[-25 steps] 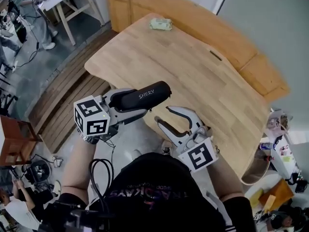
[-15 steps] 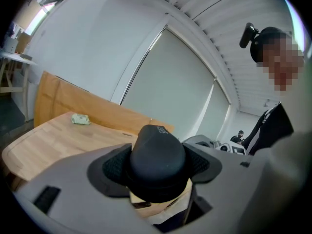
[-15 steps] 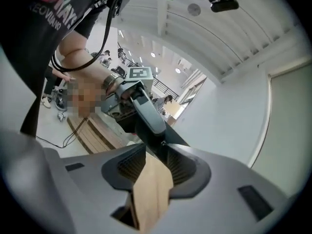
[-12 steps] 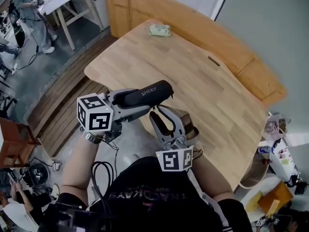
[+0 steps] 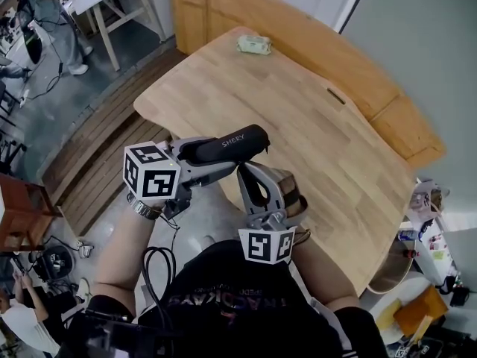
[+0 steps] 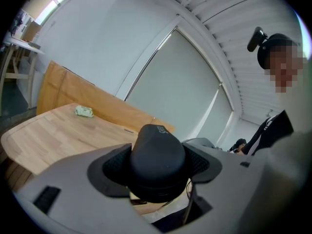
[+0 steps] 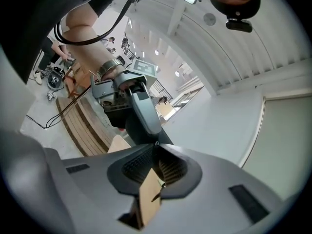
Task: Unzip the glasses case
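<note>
Grips the glasses case (image 5: 232, 143) level in the left tool (image 5: 197, 157). Aims the right tool (image 5: 244, 169) at its underside, jaws just closing, tips pinching the zip pull (image 7: 156, 143).

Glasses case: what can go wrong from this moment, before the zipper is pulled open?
1. The right gripper, whose jaws have just been closing, pinches what looks like the zipper pull only with its very tips; it may slip off when pulled.
2. The left gripper holds the glasses case by one end, in the air off the table; a hard pull could twist it loose and drop it.
</note>
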Demonstrator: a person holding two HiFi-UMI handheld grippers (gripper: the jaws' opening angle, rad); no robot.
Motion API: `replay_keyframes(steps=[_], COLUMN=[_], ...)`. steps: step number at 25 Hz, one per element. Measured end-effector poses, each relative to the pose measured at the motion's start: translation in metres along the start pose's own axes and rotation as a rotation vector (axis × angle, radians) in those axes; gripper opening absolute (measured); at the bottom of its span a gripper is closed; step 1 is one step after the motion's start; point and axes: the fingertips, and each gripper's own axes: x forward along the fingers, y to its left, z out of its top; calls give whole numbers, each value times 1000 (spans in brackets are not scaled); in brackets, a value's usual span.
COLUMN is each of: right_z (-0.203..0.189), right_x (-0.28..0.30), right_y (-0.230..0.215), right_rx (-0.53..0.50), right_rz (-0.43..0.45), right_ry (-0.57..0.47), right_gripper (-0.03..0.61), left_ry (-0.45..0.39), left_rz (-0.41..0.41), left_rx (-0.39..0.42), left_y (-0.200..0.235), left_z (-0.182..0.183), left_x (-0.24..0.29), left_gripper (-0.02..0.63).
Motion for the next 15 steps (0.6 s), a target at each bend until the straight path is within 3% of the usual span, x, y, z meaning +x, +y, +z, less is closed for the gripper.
replay_keyframes(steps=[6,9,12,15], right_z=[1,0,-2,-6], right_x=[1,2,6,11], right_y=[3,3,3,5], right_rx=[-6,47,148,358], right_rz=[4,12,52,178], right_ry=[-4,1,8,6], right_gripper=[34,21,20,20], left_ry=[-5,-16,-22,-4], left_rz=[13,22,46,104], left_rx=[-24,-48,-43,59], left_y=[5,8,13,17], left_z=[-3,-5,-6,-6], left_x=[0,0,-1,-1], left_gripper=[331,331,331,331])
